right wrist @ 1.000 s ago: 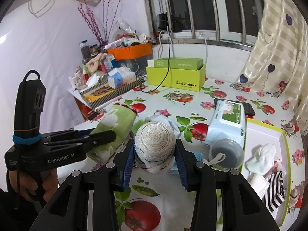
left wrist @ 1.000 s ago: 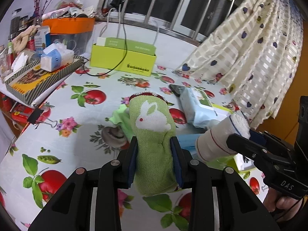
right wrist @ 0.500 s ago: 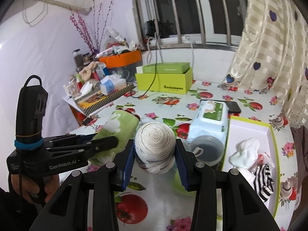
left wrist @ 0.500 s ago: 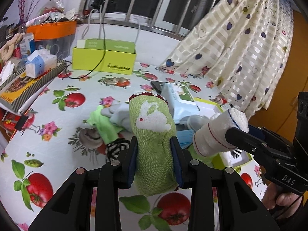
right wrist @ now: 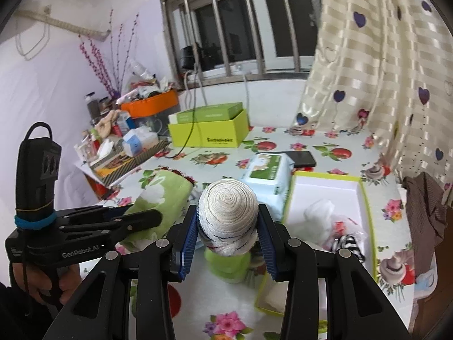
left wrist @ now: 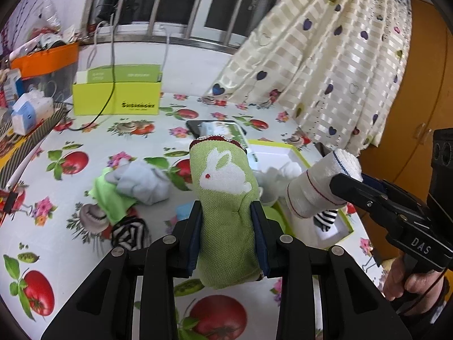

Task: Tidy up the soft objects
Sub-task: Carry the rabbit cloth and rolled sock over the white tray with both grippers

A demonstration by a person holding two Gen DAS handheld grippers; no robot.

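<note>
My left gripper (left wrist: 228,236) is shut on a rolled green towel with a white rabbit (left wrist: 223,192), held above the table. It also shows in the right wrist view (right wrist: 161,198). My right gripper (right wrist: 226,239) is shut on a rolled white sock with dark stripes (right wrist: 228,215), seen from the side in the left wrist view (left wrist: 320,187). A white tray with a lime rim (right wrist: 365,198) lies right of it and holds a white cloth (right wrist: 318,212) and a striped sock (right wrist: 349,245). Loose soft items lie on the table: a pale blue cloth (left wrist: 141,181), a green cloth (left wrist: 109,198), a striped sock (left wrist: 130,232).
A wet-wipes pack (right wrist: 267,172) and a black phone (right wrist: 303,158) lie behind the tray. A lime box (left wrist: 116,96) with a black cable stands at the back. Cluttered boxes (left wrist: 31,110) crowd the left edge. A curtain (left wrist: 325,65) hangs at the right.
Both grippers have moved right, toward the tray, carrying the towel and the sock. The tray and its contents now lie closer in both views.
</note>
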